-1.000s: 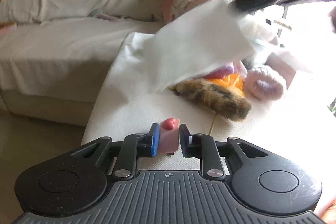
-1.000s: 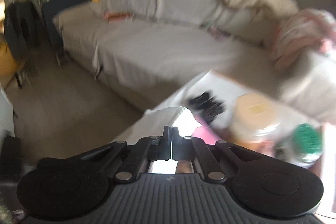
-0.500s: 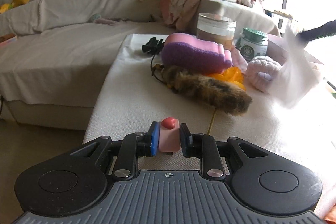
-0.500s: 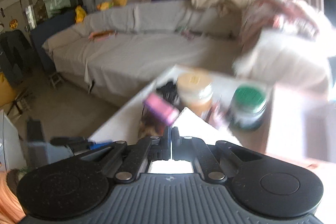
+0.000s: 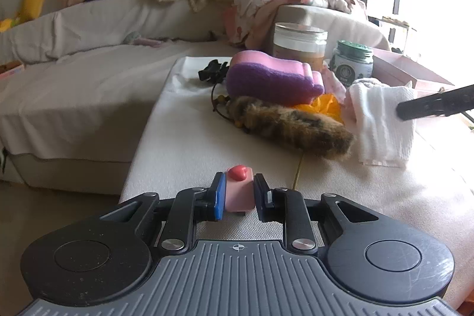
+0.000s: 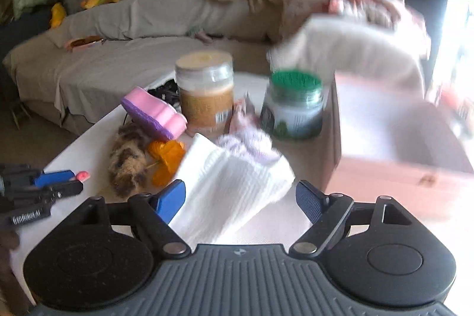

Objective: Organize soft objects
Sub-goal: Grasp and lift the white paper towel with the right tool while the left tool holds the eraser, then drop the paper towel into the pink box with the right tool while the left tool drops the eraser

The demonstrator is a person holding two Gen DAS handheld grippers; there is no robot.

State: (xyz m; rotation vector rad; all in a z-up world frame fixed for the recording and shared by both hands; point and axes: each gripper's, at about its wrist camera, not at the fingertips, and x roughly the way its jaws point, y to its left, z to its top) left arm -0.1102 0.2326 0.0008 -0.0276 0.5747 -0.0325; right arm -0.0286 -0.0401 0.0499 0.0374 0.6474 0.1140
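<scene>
Jaws of the right gripper [image 6: 238,199] are opening, freeing the white cloth [image 6: 234,182] onto the ottoman [image 5: 207,144] beside the pink box [image 6: 394,138]; left gripper [image 5: 237,193] pinches a pink cake toy [image 5: 240,191].

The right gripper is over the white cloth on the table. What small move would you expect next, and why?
Probably the right gripper backs away from the white cloth: its jaws are opening, the pads stand clear of it, and it lies slumped on the table. The left gripper holds a small pink block.
</scene>
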